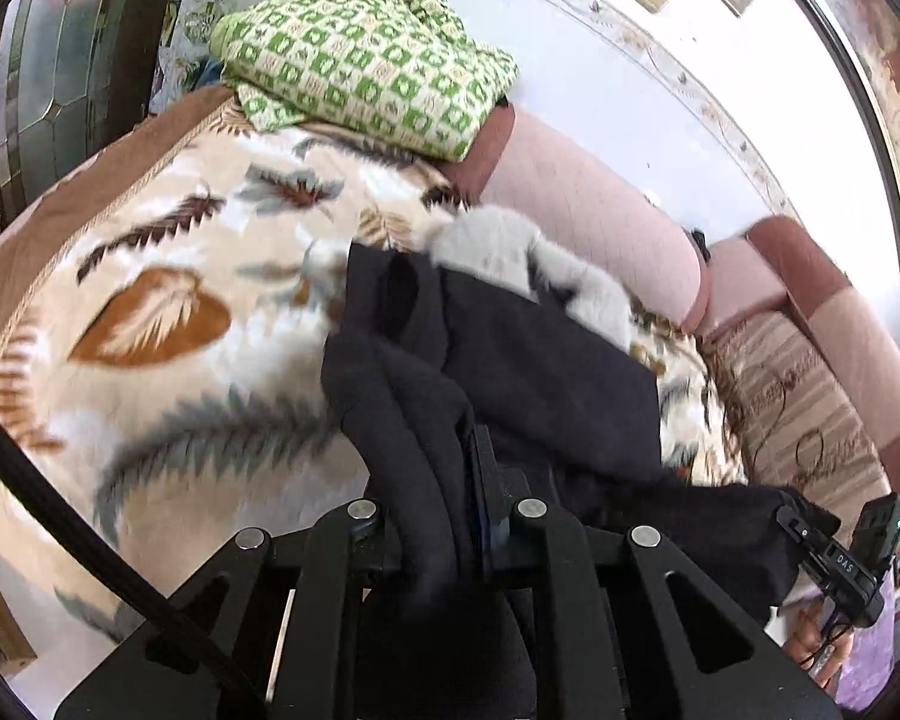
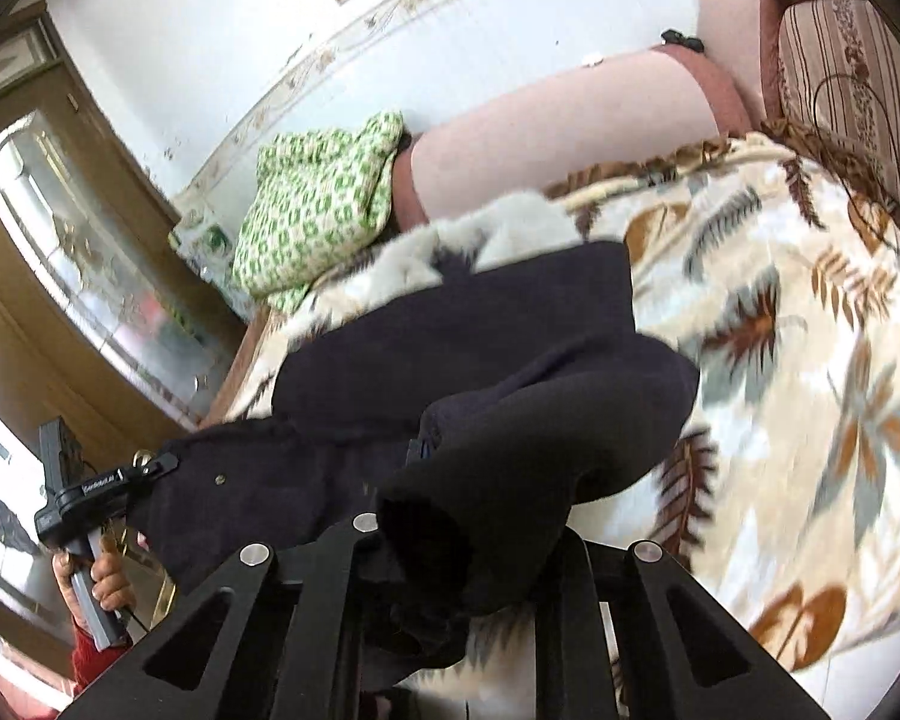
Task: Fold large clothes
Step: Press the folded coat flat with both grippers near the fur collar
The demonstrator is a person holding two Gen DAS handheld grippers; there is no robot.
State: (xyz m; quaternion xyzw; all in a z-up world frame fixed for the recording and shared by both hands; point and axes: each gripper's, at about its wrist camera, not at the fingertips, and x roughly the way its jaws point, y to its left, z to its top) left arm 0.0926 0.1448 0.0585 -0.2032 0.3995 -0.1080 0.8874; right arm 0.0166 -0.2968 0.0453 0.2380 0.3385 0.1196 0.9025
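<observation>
Dark coat (image 1: 510, 360) with grey fur collar (image 1: 498, 246) is hanging over the leaf-print blanket (image 1: 150, 312) on the sofa. I am seeing left claw (image 1: 480, 516) and right claw (image 2: 426, 450) each clamping its dark fabric tightly.

Bright, even daylight throughout, washing the white wall (image 1: 570, 90) nearly out. Motion-blurred across the leaf-print blanket (image 2: 810, 390). Strongly fisheye-curved, with dark vignette at frame corners.

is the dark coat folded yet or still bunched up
Still bunched, not folded: the dark coat hangs in loose creases from both grippers, its grey fur collar trailing on the leaf-print blanket.
</observation>
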